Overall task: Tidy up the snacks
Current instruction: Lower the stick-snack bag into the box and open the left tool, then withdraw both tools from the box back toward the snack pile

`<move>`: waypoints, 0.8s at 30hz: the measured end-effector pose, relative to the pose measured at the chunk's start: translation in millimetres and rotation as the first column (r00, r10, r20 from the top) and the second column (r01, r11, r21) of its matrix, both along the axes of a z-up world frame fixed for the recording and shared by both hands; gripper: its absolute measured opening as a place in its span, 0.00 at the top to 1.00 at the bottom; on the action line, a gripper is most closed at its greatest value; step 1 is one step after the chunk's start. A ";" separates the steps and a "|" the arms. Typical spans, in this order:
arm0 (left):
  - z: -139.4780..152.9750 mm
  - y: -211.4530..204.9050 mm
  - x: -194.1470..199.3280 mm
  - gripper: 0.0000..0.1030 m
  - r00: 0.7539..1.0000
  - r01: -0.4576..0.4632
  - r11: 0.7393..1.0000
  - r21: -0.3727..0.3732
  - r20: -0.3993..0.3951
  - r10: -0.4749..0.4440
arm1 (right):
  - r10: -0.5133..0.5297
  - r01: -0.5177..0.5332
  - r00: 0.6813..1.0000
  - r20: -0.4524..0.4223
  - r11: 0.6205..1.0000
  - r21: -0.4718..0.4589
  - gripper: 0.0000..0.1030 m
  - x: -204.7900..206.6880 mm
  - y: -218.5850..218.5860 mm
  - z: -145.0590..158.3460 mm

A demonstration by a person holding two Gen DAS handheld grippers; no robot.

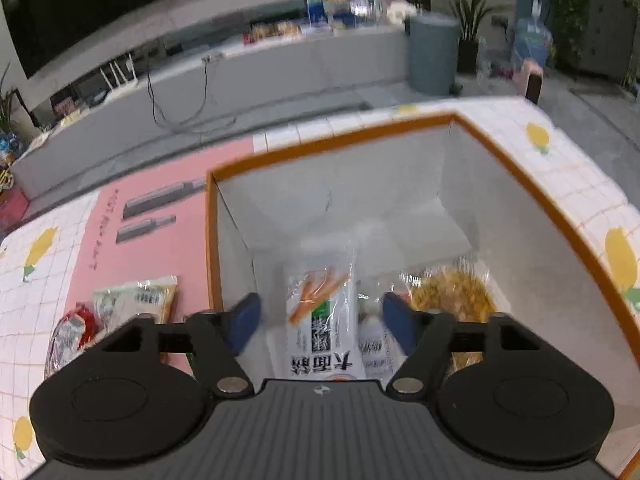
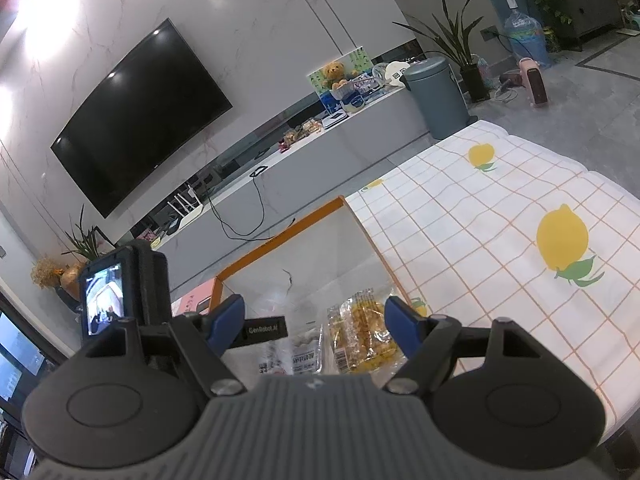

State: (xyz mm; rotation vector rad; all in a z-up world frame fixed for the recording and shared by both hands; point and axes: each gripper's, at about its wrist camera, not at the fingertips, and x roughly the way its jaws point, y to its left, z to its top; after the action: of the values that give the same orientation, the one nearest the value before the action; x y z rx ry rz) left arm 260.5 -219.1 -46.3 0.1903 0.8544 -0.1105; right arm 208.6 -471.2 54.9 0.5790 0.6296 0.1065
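On the left of the lemon-print checked tablecloth (image 1: 576, 184), a red-and-white snack packet (image 1: 70, 334) and a cream snack packet with a barcode (image 1: 136, 300) lie on a pink printed sheet (image 1: 160, 220), outside the box. The orange-rimmed white cardboard box (image 1: 520, 184) stands just beside that sheet. The left gripper (image 1: 320, 322) hovers over the box with its blue-padded jaws apart; a clear snack bag with an orange stick picture and a green label (image 1: 324, 308) lies below them, untouched. A clear bag of yellow snacks (image 1: 452, 300) lies to its right. The right gripper (image 2: 314, 322) hangs over the same box, jaws apart and empty.
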 end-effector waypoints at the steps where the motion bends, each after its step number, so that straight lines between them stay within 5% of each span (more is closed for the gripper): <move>1: 3.2 2.0 -3.5 0.10 1.000 -0.004 1.000 -0.010 0.025 0.004 | 0.000 0.000 1.000 0.000 1.000 -0.002 0.27 0.3 0.1 0.3; 16: 59.4 37.5 -20.6 0.08 0.994 0.011 0.986 -0.166 0.113 0.008 | 0.018 -0.018 1.000 0.001 1.000 -0.020 0.26 2.0 9.1 2.3; 24: 91.0 63.2 -52.7 0.08 0.982 0.030 0.984 -0.175 0.189 0.004 | 0.063 -0.061 0.998 0.025 0.997 -0.050 0.26 3.9 27.9 6.7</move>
State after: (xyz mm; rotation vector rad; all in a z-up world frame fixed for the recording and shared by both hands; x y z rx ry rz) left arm 207.7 -155.9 44.6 0.0378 0.6499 -0.1773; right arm 212.6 -443.3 61.6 0.5101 0.6225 0.1565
